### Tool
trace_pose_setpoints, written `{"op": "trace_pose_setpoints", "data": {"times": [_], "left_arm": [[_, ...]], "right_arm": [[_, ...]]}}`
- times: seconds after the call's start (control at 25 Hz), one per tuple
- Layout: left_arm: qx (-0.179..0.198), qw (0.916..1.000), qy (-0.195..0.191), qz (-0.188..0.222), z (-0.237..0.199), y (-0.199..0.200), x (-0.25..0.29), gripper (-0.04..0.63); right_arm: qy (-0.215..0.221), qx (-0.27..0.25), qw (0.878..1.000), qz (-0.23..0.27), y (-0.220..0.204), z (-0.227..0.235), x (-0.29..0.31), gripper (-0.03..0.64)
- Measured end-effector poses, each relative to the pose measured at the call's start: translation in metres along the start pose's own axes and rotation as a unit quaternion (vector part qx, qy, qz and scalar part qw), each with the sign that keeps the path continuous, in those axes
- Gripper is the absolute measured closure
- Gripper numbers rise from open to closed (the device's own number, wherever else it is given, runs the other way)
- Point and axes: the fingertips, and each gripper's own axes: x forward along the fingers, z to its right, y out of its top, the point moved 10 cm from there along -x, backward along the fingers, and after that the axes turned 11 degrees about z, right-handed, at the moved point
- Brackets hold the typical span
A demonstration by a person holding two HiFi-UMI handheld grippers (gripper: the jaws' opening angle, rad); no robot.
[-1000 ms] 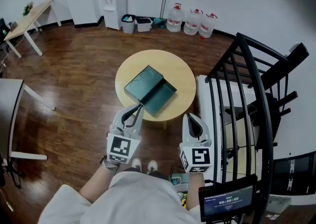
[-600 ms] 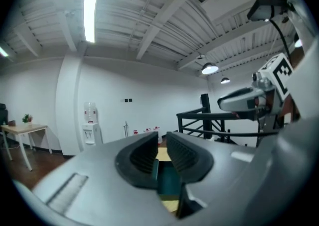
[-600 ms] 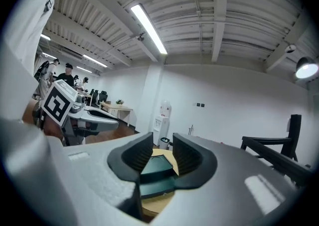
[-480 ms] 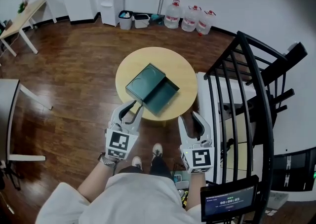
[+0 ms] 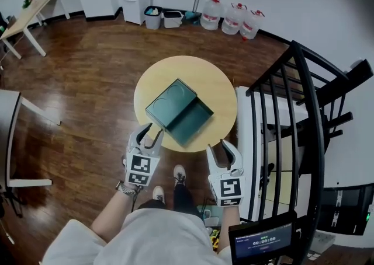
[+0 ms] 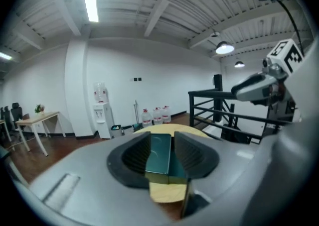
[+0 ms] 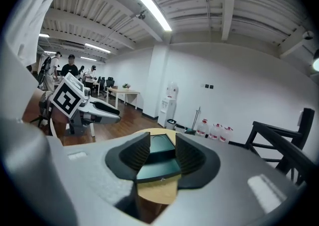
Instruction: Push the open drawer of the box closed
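— Drawer (image 5: 191,122) still sticks out of the box (image 5: 168,101), on the round desk (image 5: 221,86), facing the person.

— Left hand-held gripper (image 5: 149,134) and right hand-held gripper (image 5: 222,152) have just been opening: both wide, nothing between them, just short of it. Lining up to push, I'd say.

Person seen from above, a gripper in each hand. The left gripper (image 5: 150,131) is held forward and tilted slightly downward, its marker cube (image 5: 140,169) on top at the rear. Its jaws stand apart, having just been opening, with nothing gripped between them. The right gripper (image 5: 222,149) is held alongside, well apart from the left and pointing the same way. Its jaws are spread wide, also just opened, also empty. The left forearm (image 5: 108,214) and right forearm (image 5: 229,223) reach forward from the torso (image 5: 158,234). In the left gripper view the ridged pads (image 6: 137,153) face each other across a clear gap.
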Motion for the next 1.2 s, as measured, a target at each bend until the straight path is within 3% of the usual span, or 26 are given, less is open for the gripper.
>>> {"op": "trace_pose_setpoints", "data": {"times": [0.4, 0.56, 0.72, 1.2], "left_arm": [[-0.065, 0.9932, 0.060, -0.076, -0.025, -0.058, 0.051, 0.433], [-0.108, 0.9843, 0.096, -0.101, -0.032, -0.075, 0.070, 0.408], [-0.127, 0.9741, 0.123, -0.141, -0.036, -0.094, 0.069, 0.398], [-0.153, 0.9614, 0.132, -0.187, -0.031, -0.114, 0.067, 0.387]], "right_arm": [[0.057, 0.043, 0.996, -0.062, -0.054, 0.021, 0.045, 0.466], [0.082, 0.048, 0.989, -0.110, -0.090, 0.026, 0.061, 0.466], [0.109, 0.053, 0.981, -0.152, -0.124, 0.016, 0.071, 0.466], [0.147, 0.106, 0.956, -0.232, -0.200, -0.003, 0.099, 0.466]]}}
